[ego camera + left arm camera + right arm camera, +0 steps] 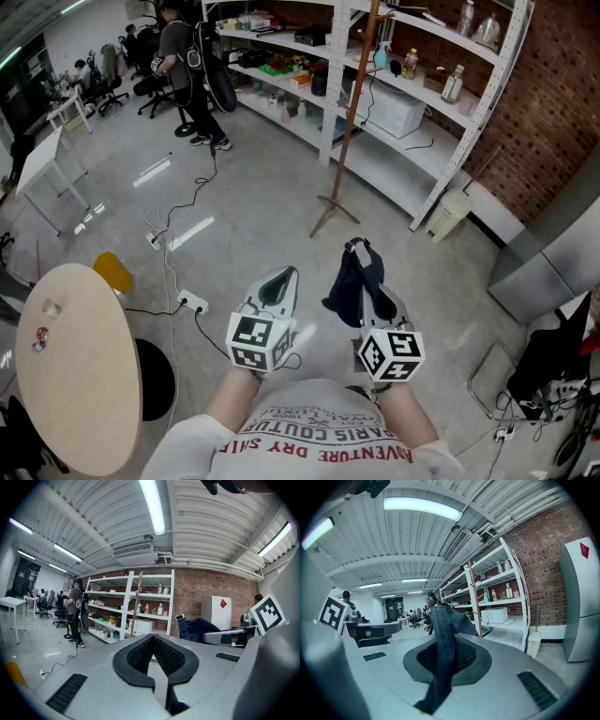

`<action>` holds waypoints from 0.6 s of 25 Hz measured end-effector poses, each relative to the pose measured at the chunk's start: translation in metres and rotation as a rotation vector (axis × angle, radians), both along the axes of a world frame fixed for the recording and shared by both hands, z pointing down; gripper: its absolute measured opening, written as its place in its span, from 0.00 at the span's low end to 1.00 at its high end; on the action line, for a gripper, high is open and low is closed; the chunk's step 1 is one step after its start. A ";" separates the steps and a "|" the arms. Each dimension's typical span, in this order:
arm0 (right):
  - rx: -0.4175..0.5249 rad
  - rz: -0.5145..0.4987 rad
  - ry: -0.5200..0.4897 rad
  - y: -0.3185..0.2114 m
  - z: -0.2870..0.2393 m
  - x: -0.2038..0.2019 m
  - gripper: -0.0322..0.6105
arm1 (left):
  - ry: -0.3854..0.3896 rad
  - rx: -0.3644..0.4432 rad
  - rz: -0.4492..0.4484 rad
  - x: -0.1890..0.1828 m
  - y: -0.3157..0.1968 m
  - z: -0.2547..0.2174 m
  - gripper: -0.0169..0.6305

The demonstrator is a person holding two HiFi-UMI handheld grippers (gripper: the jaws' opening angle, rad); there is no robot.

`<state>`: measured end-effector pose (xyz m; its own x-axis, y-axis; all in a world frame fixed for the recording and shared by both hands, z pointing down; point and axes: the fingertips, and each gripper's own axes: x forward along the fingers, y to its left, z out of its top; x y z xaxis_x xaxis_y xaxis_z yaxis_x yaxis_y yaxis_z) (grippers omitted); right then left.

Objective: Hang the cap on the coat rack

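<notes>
The dark blue denim cap (354, 281) hangs from my right gripper (368, 277), which is shut on its fabric; in the right gripper view the cap (443, 644) runs up between the jaws. My left gripper (277, 286) is held beside it, shut and empty, its jaw tips (152, 637) meeting. The wooden coat rack (349, 122) stands ahead on its splayed feet in front of the white shelving; its pole also shows as coat rack (134, 604) and coat rack (474, 599). The cap (199, 630) appears at the right of the left gripper view.
White metal shelving (412, 94) with bottles and boxes runs along the brick wall behind the rack. A round table (75, 375) is at my left, cables and a power strip (190, 302) lie on the floor. A person (187, 70) stands at the far left by the shelves.
</notes>
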<state>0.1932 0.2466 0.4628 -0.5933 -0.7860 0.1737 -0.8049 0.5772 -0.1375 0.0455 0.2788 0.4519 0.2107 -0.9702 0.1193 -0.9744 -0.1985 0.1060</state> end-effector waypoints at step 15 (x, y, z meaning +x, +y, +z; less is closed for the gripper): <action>0.005 0.018 -0.003 -0.009 0.000 0.001 0.09 | 0.003 0.005 0.006 -0.001 -0.010 0.000 0.03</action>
